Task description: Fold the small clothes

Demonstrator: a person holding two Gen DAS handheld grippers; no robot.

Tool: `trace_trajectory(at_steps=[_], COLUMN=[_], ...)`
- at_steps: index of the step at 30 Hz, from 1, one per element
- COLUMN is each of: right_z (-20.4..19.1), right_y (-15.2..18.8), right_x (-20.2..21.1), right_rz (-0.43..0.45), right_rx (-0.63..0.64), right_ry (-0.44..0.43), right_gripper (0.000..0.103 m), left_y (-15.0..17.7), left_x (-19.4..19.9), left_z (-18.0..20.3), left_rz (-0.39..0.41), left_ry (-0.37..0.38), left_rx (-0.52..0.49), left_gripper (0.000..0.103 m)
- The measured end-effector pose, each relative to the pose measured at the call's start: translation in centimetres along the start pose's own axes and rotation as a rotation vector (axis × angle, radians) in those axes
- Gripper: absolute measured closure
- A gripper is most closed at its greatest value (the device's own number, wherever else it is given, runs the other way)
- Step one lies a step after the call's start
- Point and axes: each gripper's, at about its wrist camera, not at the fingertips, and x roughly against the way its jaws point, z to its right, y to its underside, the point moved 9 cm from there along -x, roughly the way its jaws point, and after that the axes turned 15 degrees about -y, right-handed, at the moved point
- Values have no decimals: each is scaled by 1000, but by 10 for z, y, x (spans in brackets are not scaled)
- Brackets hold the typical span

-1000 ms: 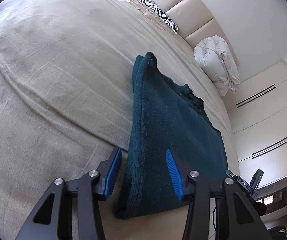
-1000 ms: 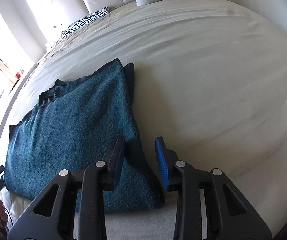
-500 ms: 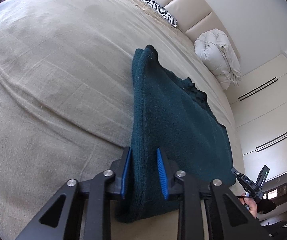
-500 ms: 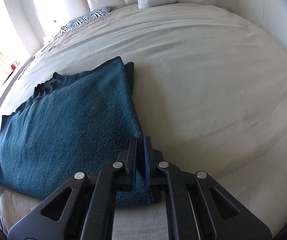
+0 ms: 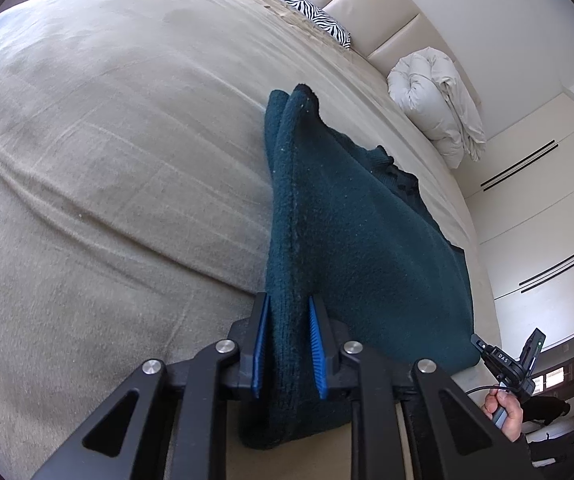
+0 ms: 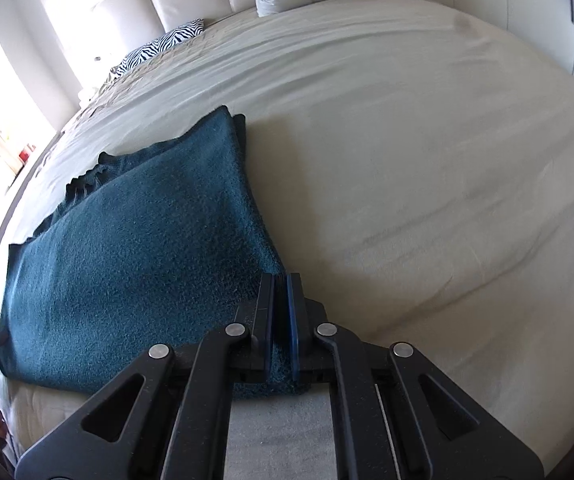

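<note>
A dark teal knit garment point(image 5: 351, 240) lies folded on a beige bed point(image 5: 107, 140). My left gripper point(image 5: 287, 312) is shut on the garment's near left edge, with thick folded cloth between its blue pads. In the right wrist view the same garment point(image 6: 135, 248) spreads to the left, and my right gripper point(image 6: 281, 292) is shut on its near right corner. Both held edges are raised slightly off the sheet. The garment's far corner rests on the bed.
A zebra-print pillow point(image 5: 311, 20) and a rolled white duvet point(image 5: 439, 96) lie by the padded headboard. White wardrobe doors point(image 5: 547, 220) stand to the right. The bed's near edge point(image 6: 279, 432) is just below my right gripper.
Both grippers have closed on the garment's near edges. The right one shut first, then the left narrowed onto the thick fold. The near edge has lifted a little.
</note>
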Motion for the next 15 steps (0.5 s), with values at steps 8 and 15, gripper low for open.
trace_trajectory(at_steps=[8,15], right_z=[1,-3], right_y=[1,-1], right_x=[-4,14], right_rz=[-7,38], right_rx=[-13,-61], right_ry=[-39,-57], right_gripper=[97,93], left_y=[0,-1], left_x=[-1,15], left_z=[0,-8], left_rz=[0,45], left_ry=[3,-72], left_rx=[3,8], left_gripper=[83,74])
